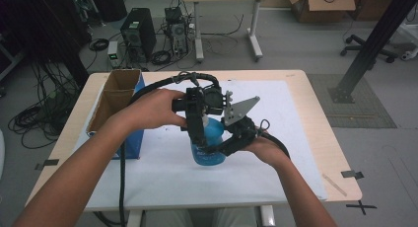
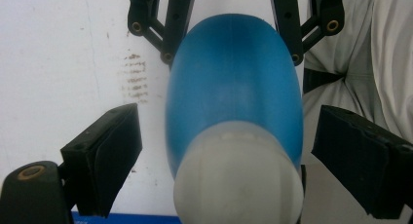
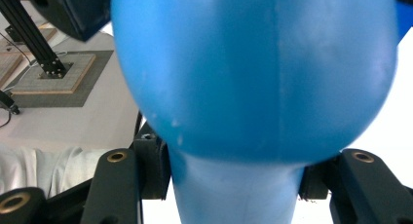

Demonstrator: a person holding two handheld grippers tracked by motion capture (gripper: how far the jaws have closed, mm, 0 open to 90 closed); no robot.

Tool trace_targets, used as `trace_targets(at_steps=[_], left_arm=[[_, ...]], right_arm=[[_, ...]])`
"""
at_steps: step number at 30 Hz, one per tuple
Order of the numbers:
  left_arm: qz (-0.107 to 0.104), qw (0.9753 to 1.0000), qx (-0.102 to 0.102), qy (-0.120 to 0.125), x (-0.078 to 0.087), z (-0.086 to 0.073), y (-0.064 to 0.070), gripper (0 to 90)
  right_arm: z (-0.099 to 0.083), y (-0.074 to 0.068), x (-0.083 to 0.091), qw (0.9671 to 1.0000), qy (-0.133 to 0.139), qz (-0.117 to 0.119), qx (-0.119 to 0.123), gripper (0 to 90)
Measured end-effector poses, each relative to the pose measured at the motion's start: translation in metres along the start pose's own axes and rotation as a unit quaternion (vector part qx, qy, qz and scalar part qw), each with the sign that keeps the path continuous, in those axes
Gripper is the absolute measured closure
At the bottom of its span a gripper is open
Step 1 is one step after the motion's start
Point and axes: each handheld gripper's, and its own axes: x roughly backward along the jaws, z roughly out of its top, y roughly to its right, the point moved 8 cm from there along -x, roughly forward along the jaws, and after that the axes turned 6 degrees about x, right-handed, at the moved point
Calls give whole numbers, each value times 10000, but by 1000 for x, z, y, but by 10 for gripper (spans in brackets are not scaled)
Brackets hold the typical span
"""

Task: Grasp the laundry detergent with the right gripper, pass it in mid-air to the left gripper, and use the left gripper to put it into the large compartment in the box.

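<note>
A blue bottle (image 1: 209, 140) with a white cap (image 2: 238, 180) stands on the white mat (image 1: 276, 153) at the table's middle. My right gripper (image 1: 224, 147) comes in from the right and is shut on the bottle's body (image 3: 253, 73); in the left gripper view its black jaws press the blue body from both sides. From above, my left gripper (image 1: 198, 131) points down over the bottle's top. Its pads (image 2: 114, 151) stand open on either side of the cap, with a gap on each side.
An open cardboard box (image 1: 116, 96) with a blue side stands on the table's left part. A thin wooden stick (image 1: 334, 184) and tape marks (image 1: 352, 174) lie near the right front corner. Computers and cables sit on the floor beyond the table.
</note>
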Motion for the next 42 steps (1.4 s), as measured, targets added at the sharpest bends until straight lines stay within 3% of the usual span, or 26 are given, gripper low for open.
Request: trace_targets(at_steps=[10, 28, 42], left_arm=[[-81, 9999, 5, -62, -6, -1, 1, 231], [-31, 10000, -26, -75, -6, 0, 1, 350], [21, 9999, -71, -70, -7, -1, 0, 373]], right_arm=[[-1, 0, 1, 10000, 7, 2, -25, 433], [-1, 0, 1, 10000, 22, -14, -27, 433], [-1, -1, 0, 10000, 14, 2, -16, 433]])
